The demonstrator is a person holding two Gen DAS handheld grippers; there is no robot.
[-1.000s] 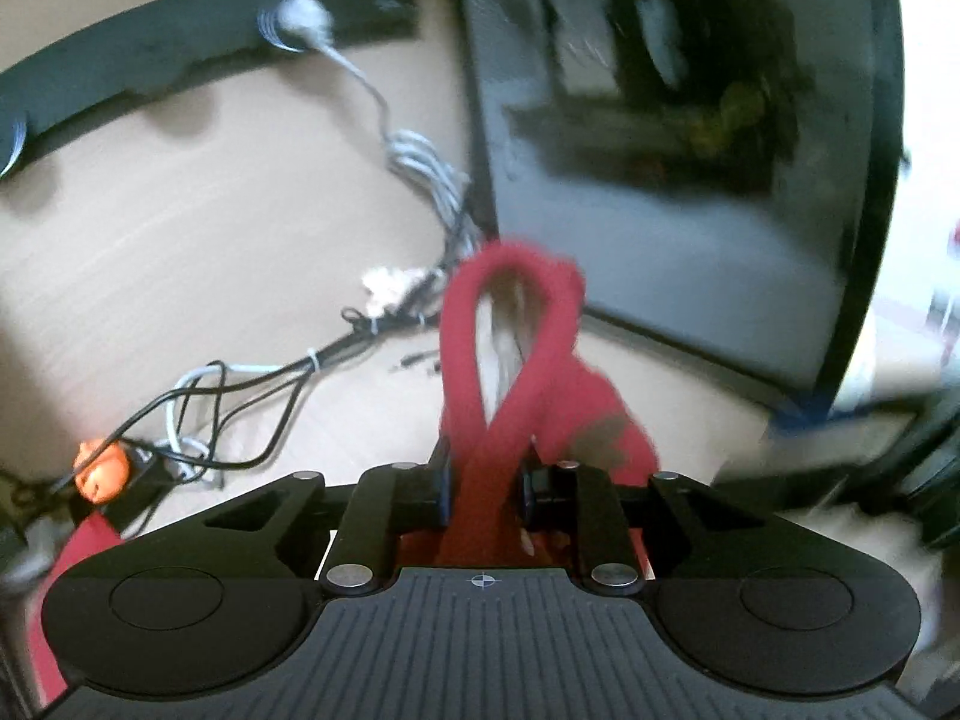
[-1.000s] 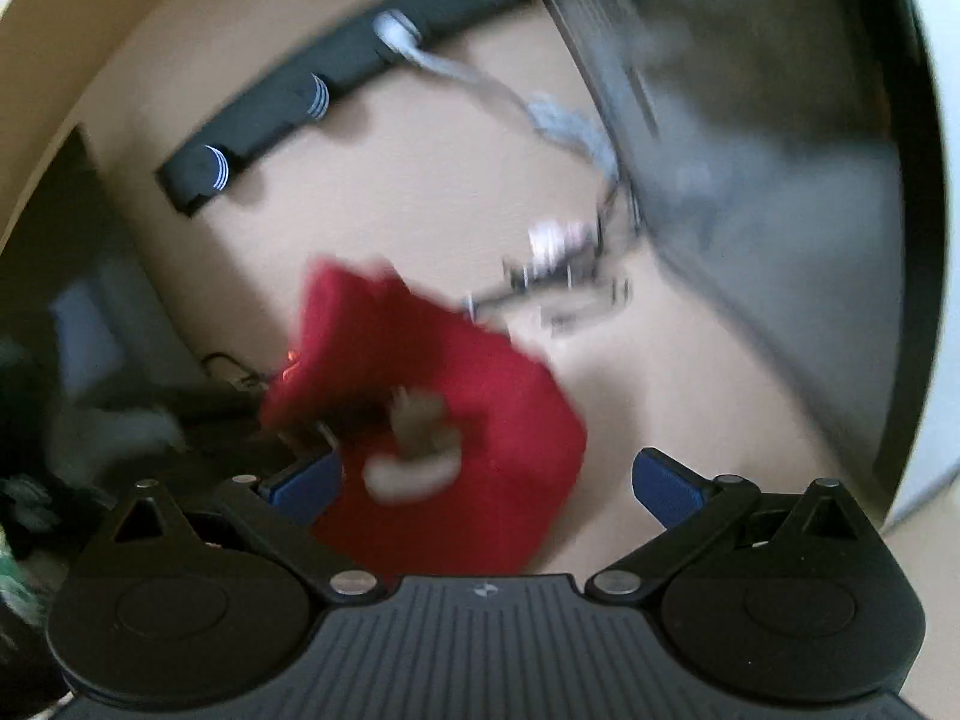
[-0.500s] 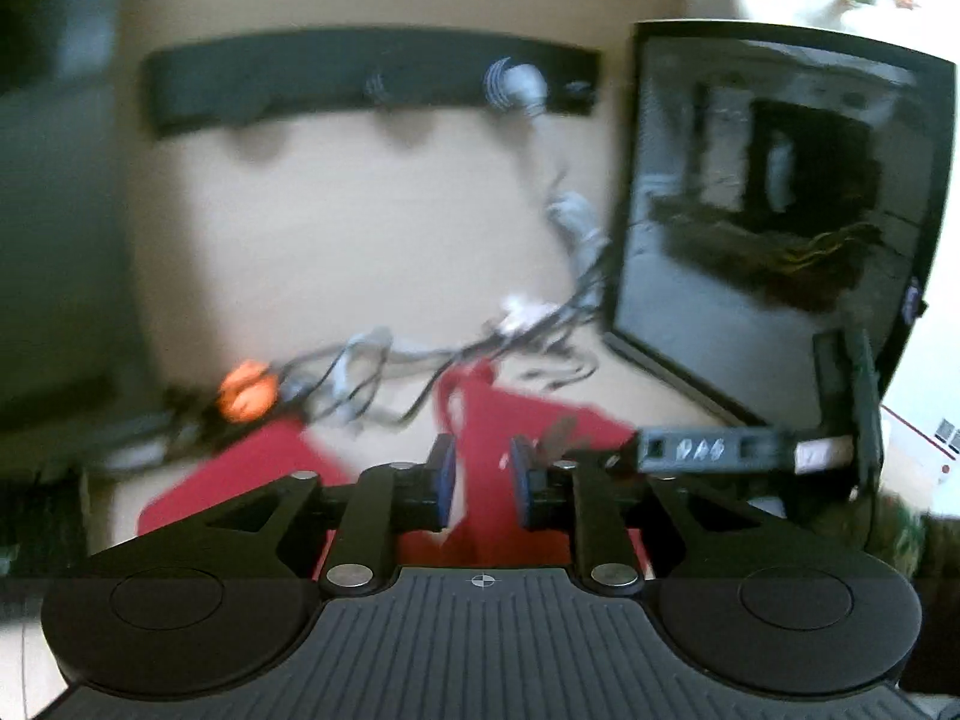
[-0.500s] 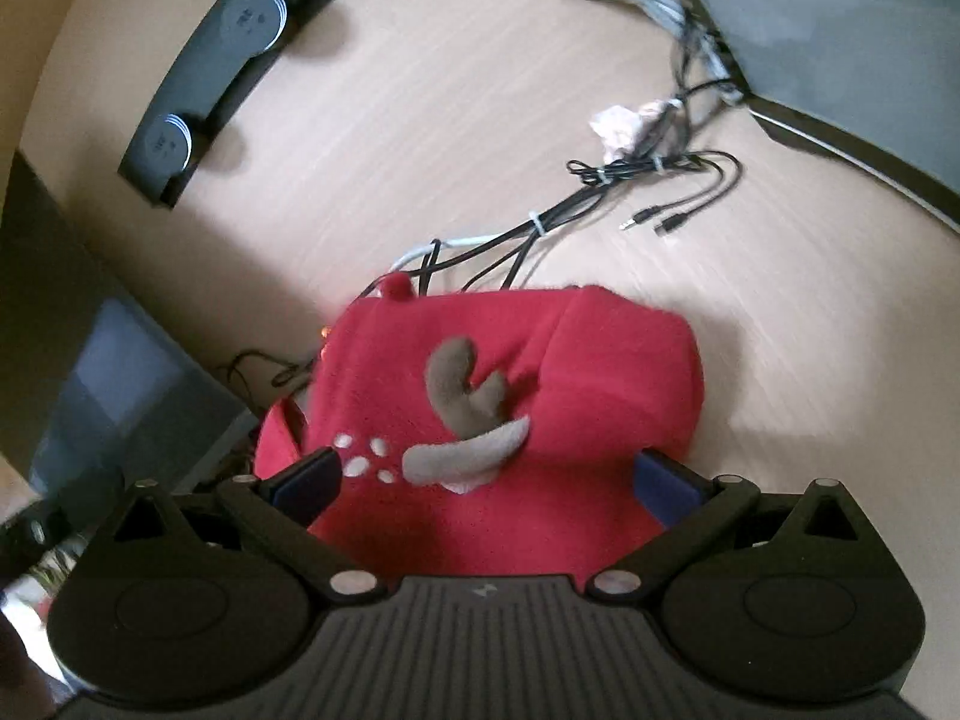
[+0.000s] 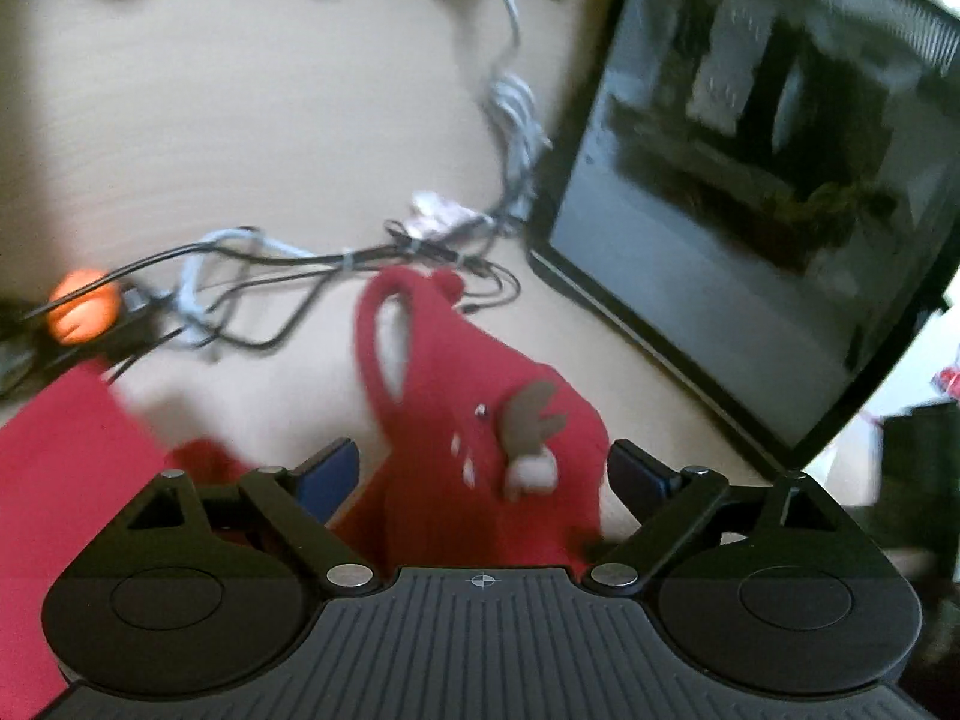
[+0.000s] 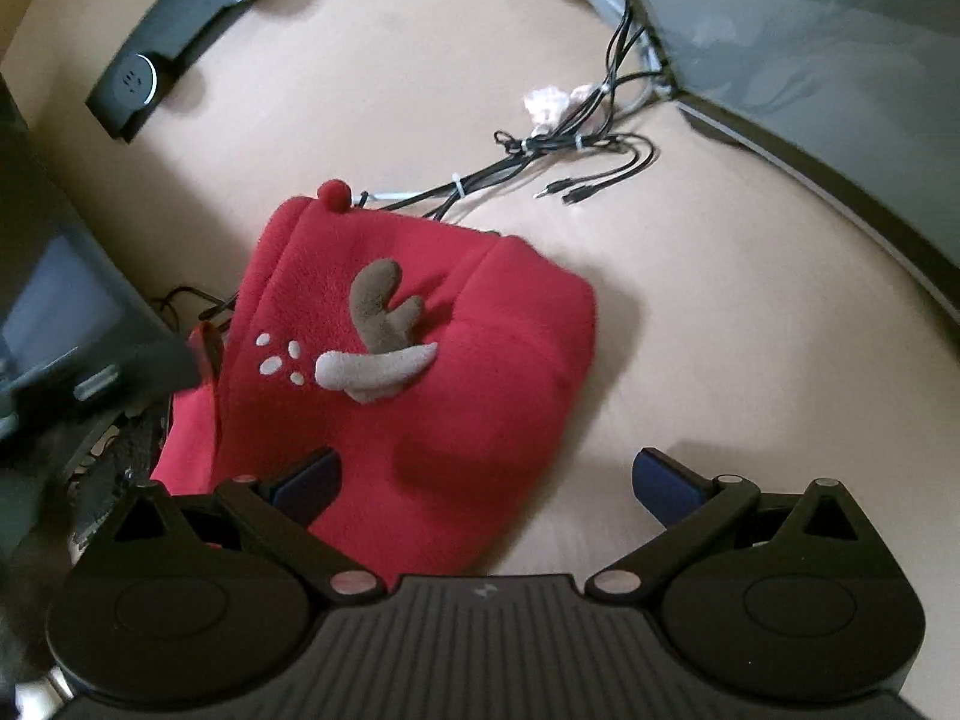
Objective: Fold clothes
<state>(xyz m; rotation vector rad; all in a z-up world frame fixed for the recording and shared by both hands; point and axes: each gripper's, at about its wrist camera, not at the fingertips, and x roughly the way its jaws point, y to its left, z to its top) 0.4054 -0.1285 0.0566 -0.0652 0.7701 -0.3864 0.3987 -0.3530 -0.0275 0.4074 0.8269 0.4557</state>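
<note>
- The red fleece garment is seen lying folded on the beige table, its brown antler patch facing up and a small red pompom at its far edge.
- Relative to the garment, the right gripper is set at the near edge; its jaws are spread wide, the left pad over the fleece and the right pad over bare table, and nothing is gripped.
- In the left wrist view the garment is found between the pads of the left gripper, which stand apart from the cloth on both sides; a loop of fabric is raised at the far end.
- The left jaws have just been opening: a second ago the red fabric was pinched tightly between them and held up, whereas now it is released and lower.
- Half a second ago the left pads were only narrowly parted.
- Beyond the garment a bundle of black and grey cables is laid, touching its far edge.
- To the right of the garment a dark monitor is seen lying flat.
- Farther beyond the garment, to the left, a black power strip is placed.
</note>
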